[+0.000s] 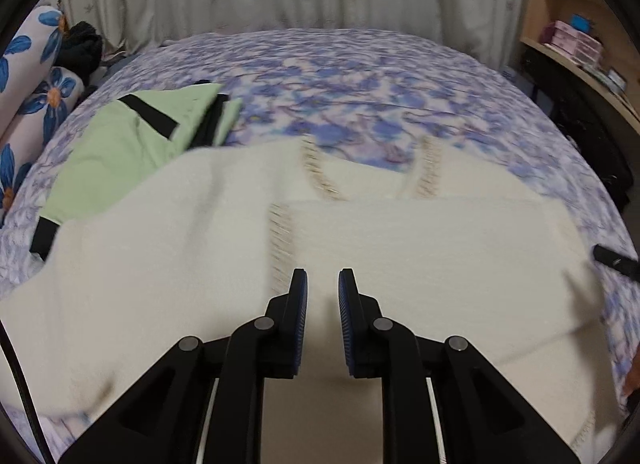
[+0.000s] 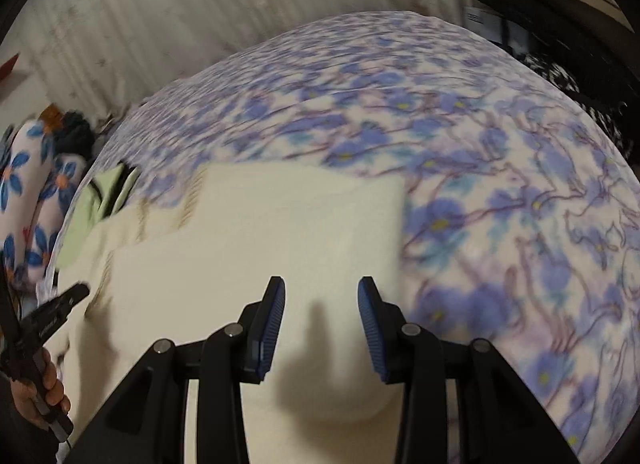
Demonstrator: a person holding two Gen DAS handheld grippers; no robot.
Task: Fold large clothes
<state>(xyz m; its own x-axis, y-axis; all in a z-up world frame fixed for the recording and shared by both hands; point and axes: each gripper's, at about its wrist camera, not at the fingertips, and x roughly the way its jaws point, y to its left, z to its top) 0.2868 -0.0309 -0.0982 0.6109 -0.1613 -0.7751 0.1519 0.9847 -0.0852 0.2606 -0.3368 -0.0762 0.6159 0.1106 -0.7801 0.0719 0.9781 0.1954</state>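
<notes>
A large cream knitted garment with beige stitched trim lies on the bed, partly folded, with a flap laid across its middle. It also shows in the right wrist view. My left gripper is open and empty, hovering just above the cream garment. My right gripper is open and empty above the garment's right part, near its right edge. The left gripper and the hand holding it show at the left edge of the right wrist view. The right gripper's tip shows at the right edge of the left wrist view.
The bed has a blue floral cover. A folded green garment with black trim lies at the left, partly under the cream one. Floral pillows and dark clothes sit far left. Curtains hang behind; wooden shelves stand at right.
</notes>
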